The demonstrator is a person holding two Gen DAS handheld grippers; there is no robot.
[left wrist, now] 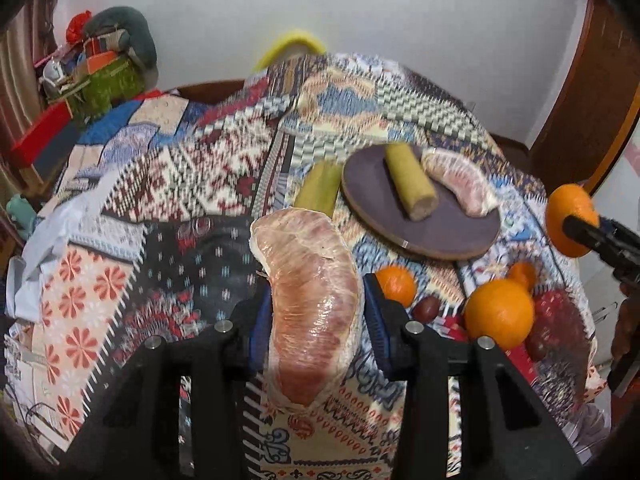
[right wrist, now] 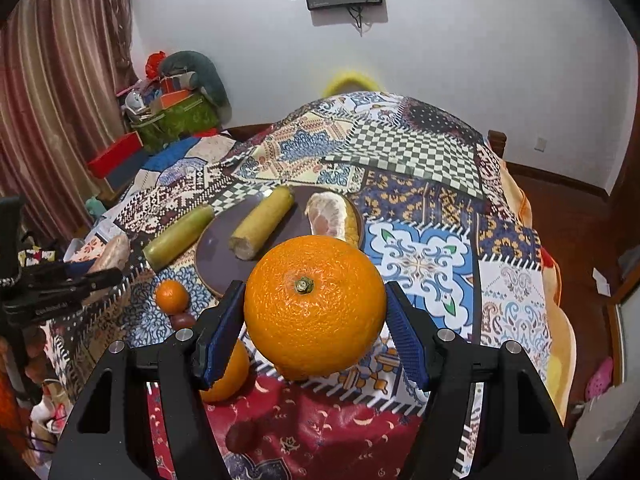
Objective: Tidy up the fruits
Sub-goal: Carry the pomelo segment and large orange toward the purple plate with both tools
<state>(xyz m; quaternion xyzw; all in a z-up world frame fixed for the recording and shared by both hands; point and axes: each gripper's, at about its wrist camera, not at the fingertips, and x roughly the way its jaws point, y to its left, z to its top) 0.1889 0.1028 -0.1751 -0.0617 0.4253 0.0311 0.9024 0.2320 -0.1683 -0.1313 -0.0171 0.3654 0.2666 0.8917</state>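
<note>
Left tongs [left wrist: 316,316] clamp wrapped pomelo segment [left wrist: 310,308], its lower end hidden.

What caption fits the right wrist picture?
Right gripper holds an orange above the patterned cloth, plate behind.

My big orange [right wrist: 315,306] hides the near edge of the round board [right wrist: 218,252] and part of the peeled pomelo segment [right wrist: 330,216] on it. My left fingers [left wrist: 374,320] cover the sides of the wrapped pomelo piece [left wrist: 310,308]. The dark fruits [left wrist: 560,320] beside the oranges are blurred. The yellow thing [left wrist: 294,42] behind the bedspread is smeared.
</note>
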